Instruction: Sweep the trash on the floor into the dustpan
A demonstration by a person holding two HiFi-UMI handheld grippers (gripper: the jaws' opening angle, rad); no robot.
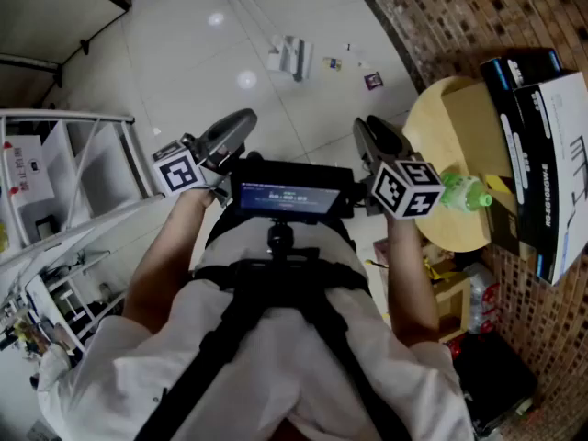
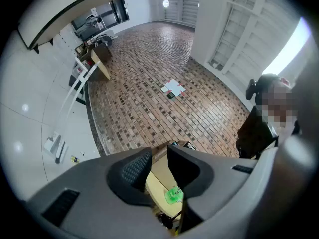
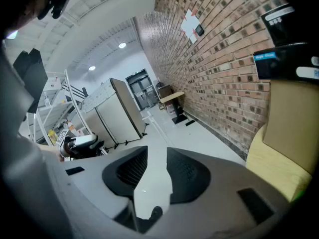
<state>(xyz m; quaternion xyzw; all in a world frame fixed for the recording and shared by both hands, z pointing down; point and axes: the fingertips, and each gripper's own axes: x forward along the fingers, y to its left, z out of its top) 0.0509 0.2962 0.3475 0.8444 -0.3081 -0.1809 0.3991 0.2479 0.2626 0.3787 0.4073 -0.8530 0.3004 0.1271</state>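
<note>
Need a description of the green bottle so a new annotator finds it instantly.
Start at the brick wall on the right of the head view; a round pale-wood table stands against it. The green bottle sits at the table's edge nearest the person. It is small and bright translucent green, unlike the large black-and-white boxes beside it.

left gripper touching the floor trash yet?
Apart. Head view: a stretch of bare floor tile separates the left gripper from the trash. Left gripper view: jaws apart, nothing gripped.
</note>
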